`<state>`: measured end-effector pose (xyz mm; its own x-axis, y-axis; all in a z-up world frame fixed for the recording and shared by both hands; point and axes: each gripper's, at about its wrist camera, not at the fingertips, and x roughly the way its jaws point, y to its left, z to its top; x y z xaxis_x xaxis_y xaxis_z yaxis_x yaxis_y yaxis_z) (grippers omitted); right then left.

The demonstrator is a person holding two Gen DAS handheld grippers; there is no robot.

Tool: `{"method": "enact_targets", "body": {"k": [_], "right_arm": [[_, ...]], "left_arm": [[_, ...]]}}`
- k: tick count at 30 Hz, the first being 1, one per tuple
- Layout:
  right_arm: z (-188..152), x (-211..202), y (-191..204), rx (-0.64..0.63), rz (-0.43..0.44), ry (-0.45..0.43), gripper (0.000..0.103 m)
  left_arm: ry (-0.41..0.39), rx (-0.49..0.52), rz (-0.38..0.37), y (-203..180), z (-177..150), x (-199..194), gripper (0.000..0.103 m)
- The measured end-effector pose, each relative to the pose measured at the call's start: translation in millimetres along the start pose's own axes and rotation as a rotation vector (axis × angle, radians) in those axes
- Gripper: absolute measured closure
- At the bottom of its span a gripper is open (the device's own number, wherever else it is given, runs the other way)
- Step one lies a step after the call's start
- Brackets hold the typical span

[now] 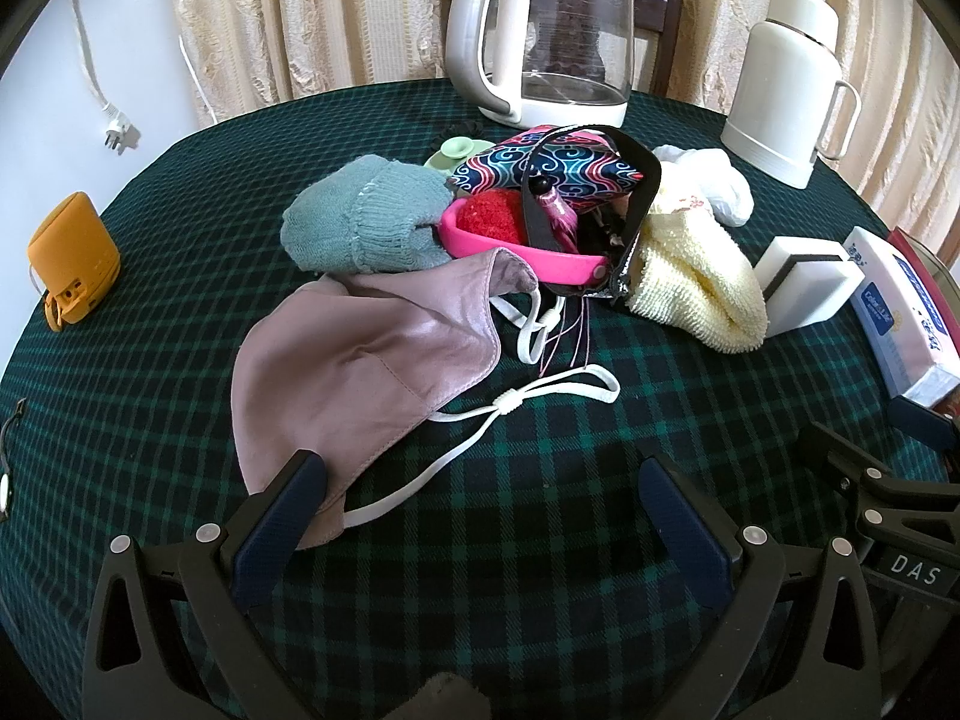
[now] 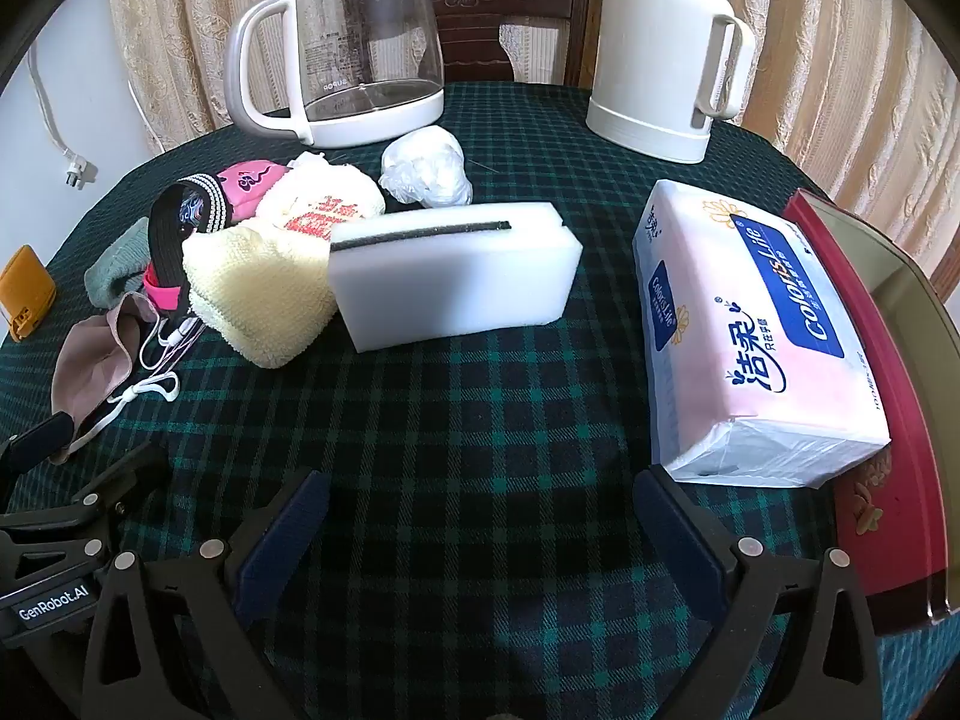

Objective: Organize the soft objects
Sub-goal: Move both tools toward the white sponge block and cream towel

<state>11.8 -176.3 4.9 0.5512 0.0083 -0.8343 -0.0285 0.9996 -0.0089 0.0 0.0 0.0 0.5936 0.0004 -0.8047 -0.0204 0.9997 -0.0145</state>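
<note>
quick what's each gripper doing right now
Left gripper: open, holding nothing, one finger over the face mask.
Right gripper: open, empty.

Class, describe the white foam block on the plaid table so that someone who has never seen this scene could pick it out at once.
Start at the glass kettle at the back of the green plaid table and come forward past the crumpled white plastic bag. The foam block stands between the pale yellow knitted cloth and the pink tissue pack. It alone is a plain white brick with a dark slit along its top.
</note>
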Motion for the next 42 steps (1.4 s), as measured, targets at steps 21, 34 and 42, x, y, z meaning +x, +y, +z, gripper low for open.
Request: {"method": "enact_targets", "body": {"k": [21,34,42], "right_arm": [[4,0,0,-0.015,0.006,0.017,0.0],[-1,-4,-4,-0.007,0.06,-0.004,0.0],[-3,-9,-1,-0.03,0.139,-0.014,0.0]], "left_arm": [[0.001,0.009,-0.006,0,-3,-2,0.0],[-0.006,-0.009,-0.02,4,-4,-6,0.0],[-0.016,-0.015,-0.016,10,-6,-17,0.0]]}}
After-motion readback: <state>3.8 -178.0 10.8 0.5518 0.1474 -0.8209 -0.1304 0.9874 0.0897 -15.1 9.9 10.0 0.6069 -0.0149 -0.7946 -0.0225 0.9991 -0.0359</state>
